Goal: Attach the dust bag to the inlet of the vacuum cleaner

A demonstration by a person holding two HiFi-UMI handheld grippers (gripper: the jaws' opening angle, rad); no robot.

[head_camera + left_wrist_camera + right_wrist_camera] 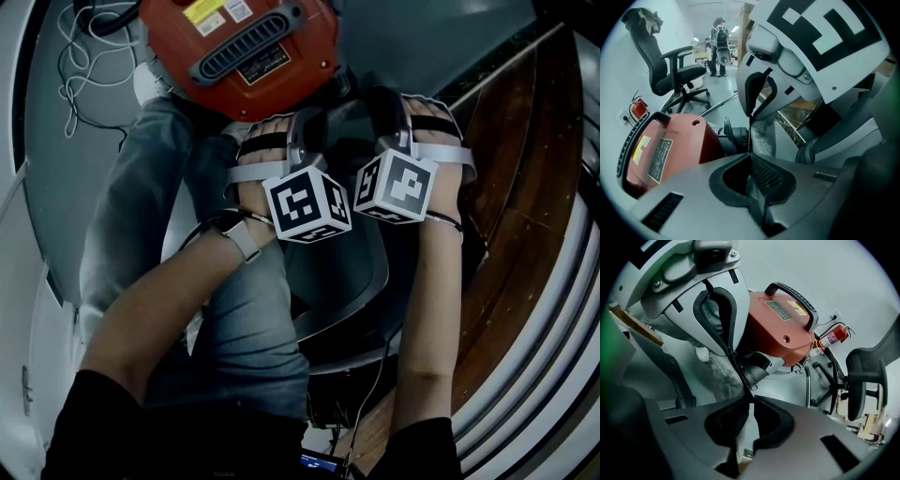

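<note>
Jaws of left gripper (750, 154) and right gripper (751, 399) clamp dust bag (719, 376) by vacuum cleaner (239, 42); label (212, 11) illegible.

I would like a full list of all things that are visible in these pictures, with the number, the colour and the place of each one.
vacuum cleaner: one, red with black handle, on the floor ahead of the person.
inlet: one, black, on the vacuum cleaner's side facing the grippers.
dust bag: one, grey cloth, beside the inlet.
office chair: one, black, beyond the vacuum cleaner.
fire extinguisher: one, red, by the wall.
cable: one, white, floor left of the vacuum cleaner.
bystander: one, dark clothes, far down the room.
jeans: one pair, blue-grey, on the person's legs.
left hand-held gripper: one, grey, shut on the dust bag.
right hand-held gripper: one, grey, shut on the dust bag.
</note>
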